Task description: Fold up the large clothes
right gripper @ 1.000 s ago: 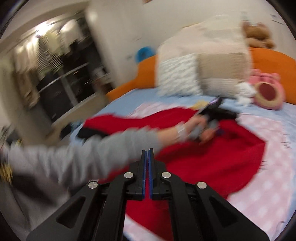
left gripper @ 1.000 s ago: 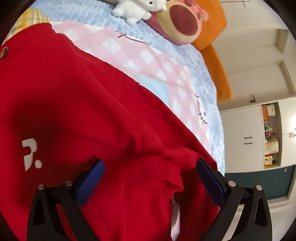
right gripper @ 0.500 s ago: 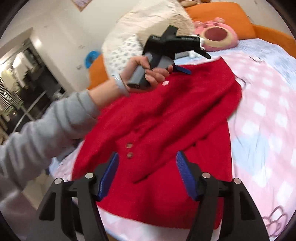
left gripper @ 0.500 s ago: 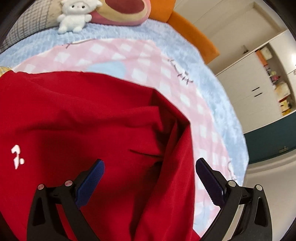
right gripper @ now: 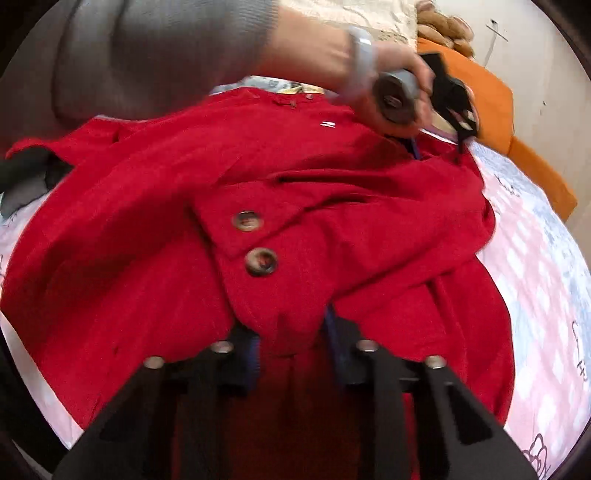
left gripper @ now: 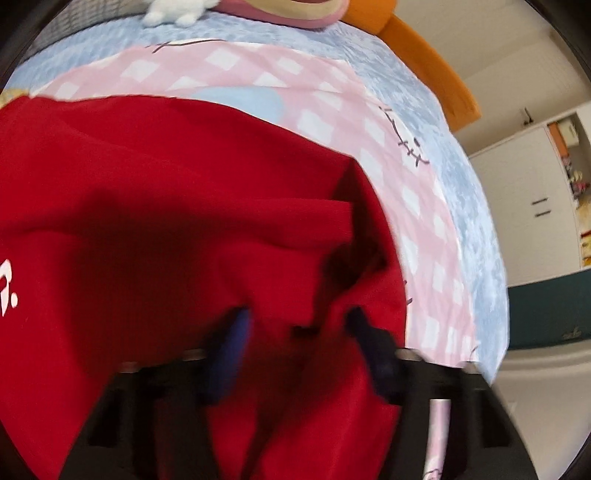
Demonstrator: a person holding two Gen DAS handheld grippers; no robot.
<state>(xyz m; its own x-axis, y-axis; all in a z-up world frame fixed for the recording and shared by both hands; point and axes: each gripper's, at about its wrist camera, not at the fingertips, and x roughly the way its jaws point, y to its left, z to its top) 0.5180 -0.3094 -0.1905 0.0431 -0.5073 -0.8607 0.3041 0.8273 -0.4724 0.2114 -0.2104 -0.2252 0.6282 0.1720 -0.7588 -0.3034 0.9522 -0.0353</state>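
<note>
A large red coat (left gripper: 166, 221) lies spread on the bed, with two brown buttons (right gripper: 247, 221) on a folded flap in the right wrist view. My left gripper (left gripper: 299, 328) is over the coat's right-hand edge, its blurred jaws closing with a fold of red cloth between them. From the right wrist view the left gripper (right gripper: 437, 153) points down into the coat's far corner, held by a hand (right gripper: 399, 85) in a grey sleeve. My right gripper (right gripper: 291, 332) is at the coat's near hem, its jaws closing on a bunch of red cloth (right gripper: 369, 221) that bulges up between the pads.
The coat rests on a pink checked bedspread (left gripper: 424, 229) over a blue blanket. A white plush toy (left gripper: 173, 13) and a pink one sit by the orange headboard (left gripper: 424, 62). White wardrobes (left gripper: 524, 206) stand beyond the bed. A dark cloth (right gripper: 26, 177) lies at the coat's left end.
The left jaws went from wide open to narrow around the coat's right edge. The right gripper dropped from high over the bed to the near hem, opened, then narrowed on the cloth.
</note>
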